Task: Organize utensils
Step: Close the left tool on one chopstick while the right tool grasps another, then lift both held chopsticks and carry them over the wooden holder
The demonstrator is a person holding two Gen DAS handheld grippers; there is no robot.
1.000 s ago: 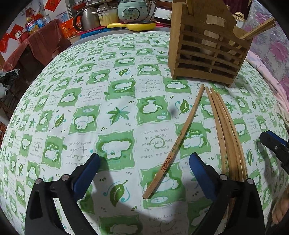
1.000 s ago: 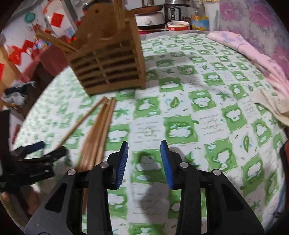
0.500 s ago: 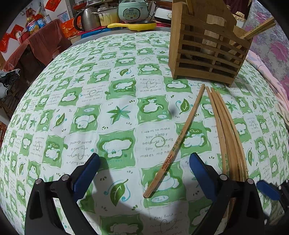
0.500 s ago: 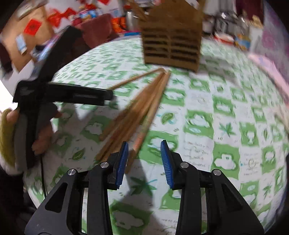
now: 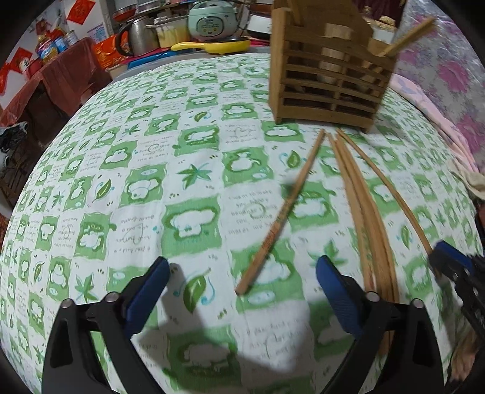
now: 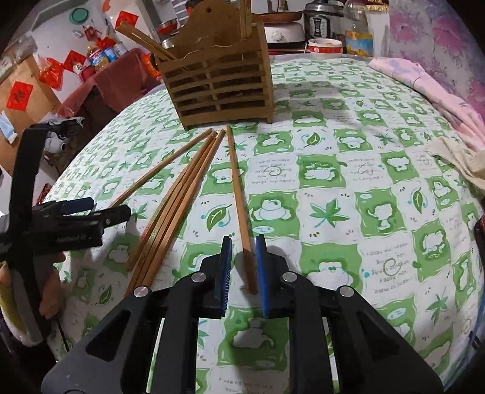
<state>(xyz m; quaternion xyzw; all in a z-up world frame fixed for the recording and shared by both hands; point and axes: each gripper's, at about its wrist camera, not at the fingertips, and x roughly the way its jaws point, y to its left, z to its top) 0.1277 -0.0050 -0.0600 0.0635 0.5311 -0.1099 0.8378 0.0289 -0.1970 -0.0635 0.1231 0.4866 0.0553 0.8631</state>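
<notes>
A slatted wooden holder stands at the far side of the green-patterned tablecloth, with a few chopsticks leaning in it. On the cloth lies a bundle of chopsticks. One red-printed chopstick lies apart on its left, another chopstick on its right. My right gripper is closing around that right chopstick's near end, with a gap still showing at the left pad. My left gripper stands wide and is closing slightly; the printed chopstick's near end lies between its jaws.
A pink cloth and a beige rag lie along the table's right edge. Behind the table stand a kettle, a rice cooker and a yellow pan. A hand holds the left gripper.
My right gripper swung over to the chopsticks and narrowed around the end of one, which now lies apart to the right of the bundle. The left gripper has hardly moved.
</notes>
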